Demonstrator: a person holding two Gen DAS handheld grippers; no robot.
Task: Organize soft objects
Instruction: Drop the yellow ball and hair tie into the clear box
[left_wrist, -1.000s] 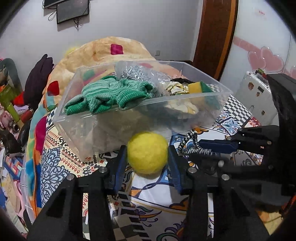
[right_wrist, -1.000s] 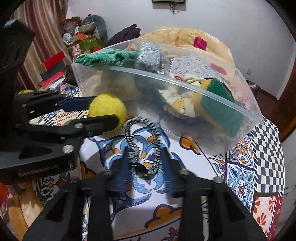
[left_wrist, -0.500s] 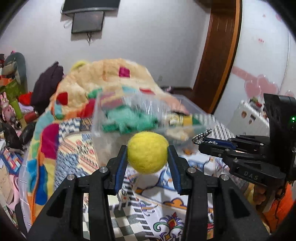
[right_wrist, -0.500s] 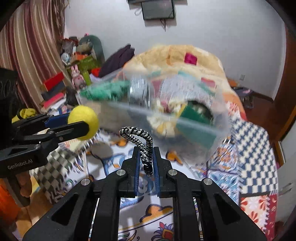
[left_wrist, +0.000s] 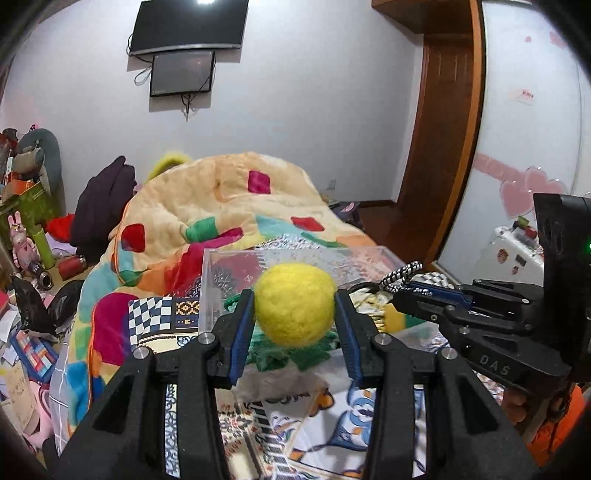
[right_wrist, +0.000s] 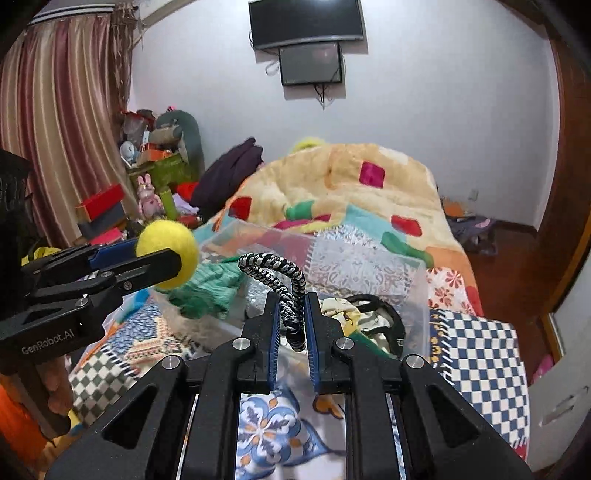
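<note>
Jaws above bin of green knit.

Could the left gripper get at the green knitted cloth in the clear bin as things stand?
Probably not: the left gripper is shut on the yellow felt ball, so its jaws are full. The green knitted cloth lies uncovered in the open-topped clear bin.

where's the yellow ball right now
The yellow ball is clamped in the left gripper, raised over the near edge of the clear bin, just above the green knit cloth inside it.
</note>
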